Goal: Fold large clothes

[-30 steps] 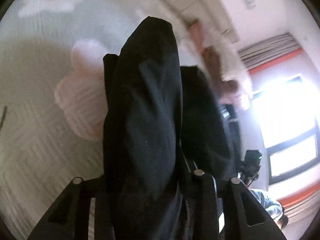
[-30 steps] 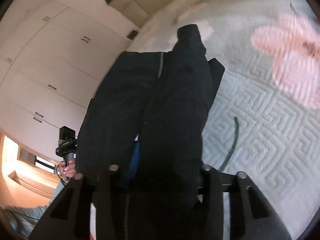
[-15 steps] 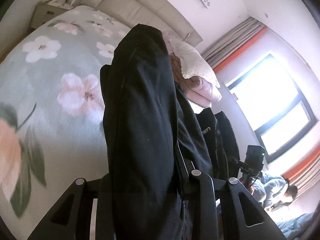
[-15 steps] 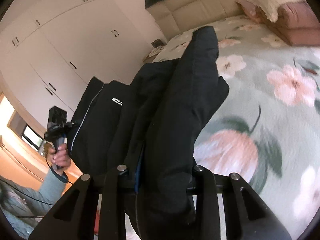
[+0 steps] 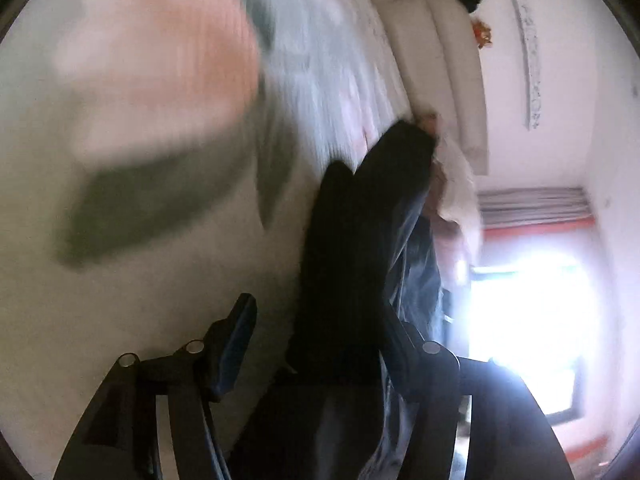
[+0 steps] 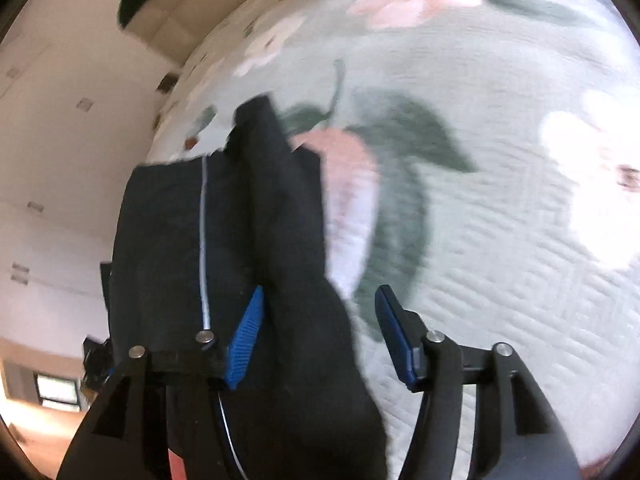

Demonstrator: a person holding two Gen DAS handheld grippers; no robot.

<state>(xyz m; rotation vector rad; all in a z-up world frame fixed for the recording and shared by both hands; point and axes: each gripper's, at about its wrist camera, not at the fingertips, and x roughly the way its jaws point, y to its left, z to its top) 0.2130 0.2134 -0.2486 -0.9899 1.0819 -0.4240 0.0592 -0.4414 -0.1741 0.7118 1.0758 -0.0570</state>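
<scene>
A large black jacket (image 5: 360,256) hangs over a floral bedspread (image 5: 132,128). In the left wrist view my left gripper (image 5: 324,332) is open; the fabric lies between the fingers against the right one, and the left finger (image 5: 236,340) stands apart. In the right wrist view the jacket (image 6: 224,248), with a pale zip line, drapes between the fingers of my right gripper (image 6: 320,328), which is open; the cloth rests by the left blue pad (image 6: 246,336) and the right pad (image 6: 394,336) is clear of it.
The bedspread (image 6: 500,216) is pale green with pink flowers and dark leaves. A beige headboard (image 5: 440,52) and pillows (image 5: 456,192) lie at the far end. A bright window (image 5: 532,320) is on the right. White wardrobes (image 6: 60,128) stand on the left.
Both grippers have opened; they were clamped on the jacket before. Both views have swung down towards the bedspread, with motion blur, and the jacket has dropped lower.
</scene>
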